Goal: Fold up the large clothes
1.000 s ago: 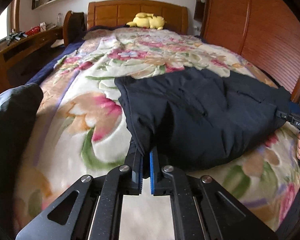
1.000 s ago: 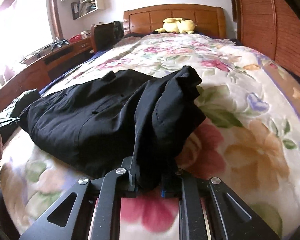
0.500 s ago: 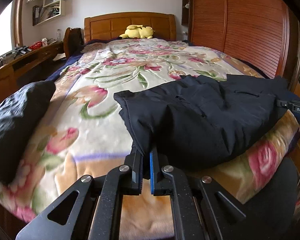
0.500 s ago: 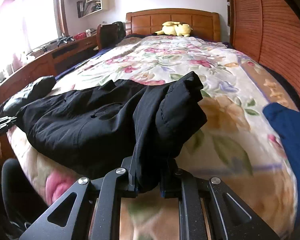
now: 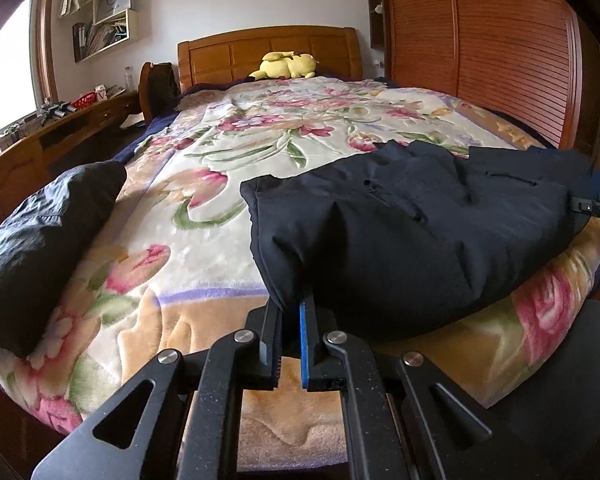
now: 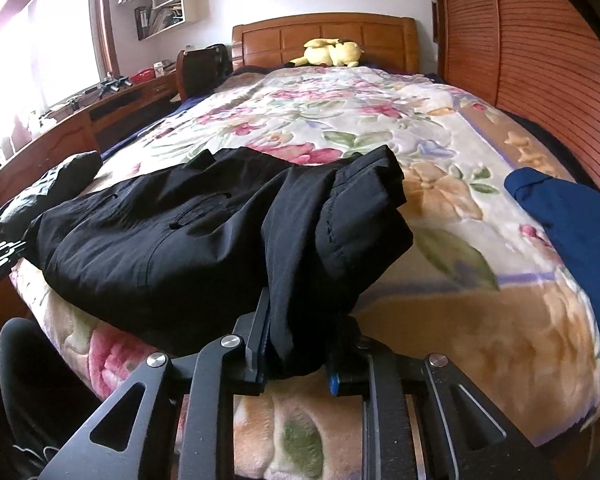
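Note:
A large black jacket [image 5: 412, 216] lies spread across the foot of the bed on a floral blanket [image 5: 220, 184]. My left gripper [image 5: 290, 312] is shut on the jacket's near left edge, at the blanket's front edge. In the right wrist view the same jacket [image 6: 204, 240] bunches toward my right gripper [image 6: 296, 344], which is shut on a thick fold of its right side. The tip of the right gripper [image 5: 596, 208] shows at the far right of the left wrist view.
A dark bundled garment [image 5: 40, 232] lies at the bed's left edge. A blue garment [image 6: 572, 216] lies at the right edge. A yellow plush toy [image 5: 286, 65] sits by the wooden headboard. A wooden desk [image 5: 60, 132] runs along the left, a slatted wardrobe [image 5: 480, 52] along the right.
Both grippers have pulled back toward the foot of the bed and dragged the jacket with them; it now hangs over the blanket's front edge. The blue garment has come into the right view.

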A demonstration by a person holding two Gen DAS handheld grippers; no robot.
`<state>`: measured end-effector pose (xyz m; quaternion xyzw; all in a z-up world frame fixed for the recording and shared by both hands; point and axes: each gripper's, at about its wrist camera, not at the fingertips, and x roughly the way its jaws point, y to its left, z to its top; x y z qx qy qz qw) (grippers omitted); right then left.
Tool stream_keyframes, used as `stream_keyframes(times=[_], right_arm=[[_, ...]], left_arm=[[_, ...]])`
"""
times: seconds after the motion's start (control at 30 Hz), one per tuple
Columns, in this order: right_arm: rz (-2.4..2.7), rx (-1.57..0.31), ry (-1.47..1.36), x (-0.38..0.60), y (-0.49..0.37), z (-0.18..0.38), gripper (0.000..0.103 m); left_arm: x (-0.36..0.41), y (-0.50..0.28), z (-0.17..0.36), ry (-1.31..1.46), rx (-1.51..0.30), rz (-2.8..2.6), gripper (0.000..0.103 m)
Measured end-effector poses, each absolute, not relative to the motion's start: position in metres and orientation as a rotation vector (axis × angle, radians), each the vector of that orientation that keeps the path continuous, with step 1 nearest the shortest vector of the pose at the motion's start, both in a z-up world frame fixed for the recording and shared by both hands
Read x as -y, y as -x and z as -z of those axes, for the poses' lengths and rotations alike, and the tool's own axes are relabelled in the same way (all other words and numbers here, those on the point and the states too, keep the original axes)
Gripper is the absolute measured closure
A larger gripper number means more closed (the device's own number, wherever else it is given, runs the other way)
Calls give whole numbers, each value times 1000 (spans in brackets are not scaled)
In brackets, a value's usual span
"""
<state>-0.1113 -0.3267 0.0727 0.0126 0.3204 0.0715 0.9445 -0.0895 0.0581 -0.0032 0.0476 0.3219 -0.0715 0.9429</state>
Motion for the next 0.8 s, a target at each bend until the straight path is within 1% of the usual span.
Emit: stream_keyframes(times=[0.07, 0.13, 0.17, 0.2, 0.23, 0.27, 0.3, 0.33, 0.37, 0.4, 0.5, 0.53, 0.6, 0.8], right_arm=[[-132, -649, -28, 327, 115, -69, 76], [-132, -655, -44, 331, 117, -67, 73], [-129, -657, -53, 334, 118, -68, 70], [-128, -654, -60, 336, 120, -68, 66], [-132, -647, -66, 338, 122, -70, 64], [-137, -639, -75, 339, 124, -71, 60], [-139, -634, -84, 339, 125, -73, 54], [-135, -628, -87, 339, 128, -74, 50], [-129, -621, -87, 338, 130, -75, 43], [-128, -614, -89, 337, 132, -76, 39], [-133, -597, -103, 335, 139, -77, 36], [-128, -590, -105, 335, 141, -78, 35], [-117, -574, -109, 335, 145, -79, 32], [-73, -513, -97, 330, 156, -89, 27]], left_arm=[[-57, 90, 4, -108, -663, 143, 91], [-59, 93, 2, -76, -663, 166, 76], [-60, 94, 1, -58, -661, 176, 72], [-60, 96, -1, -43, -658, 182, 65], [-60, 97, -2, -33, -656, 187, 63], [-58, 98, -3, -30, -655, 189, 62], [-56, 99, -5, -27, -652, 191, 57], [-54, 100, -6, -24, -647, 195, 48], [-51, 101, -8, -19, -640, 204, 42], [-47, 104, -10, -17, -631, 215, 35], [-34, 105, -15, -21, -618, 236, 26], [-30, 104, -16, -25, -613, 239, 25], [-23, 101, -17, -26, -607, 242, 25], [-17, 101, -26, -20, -575, 212, 25]])
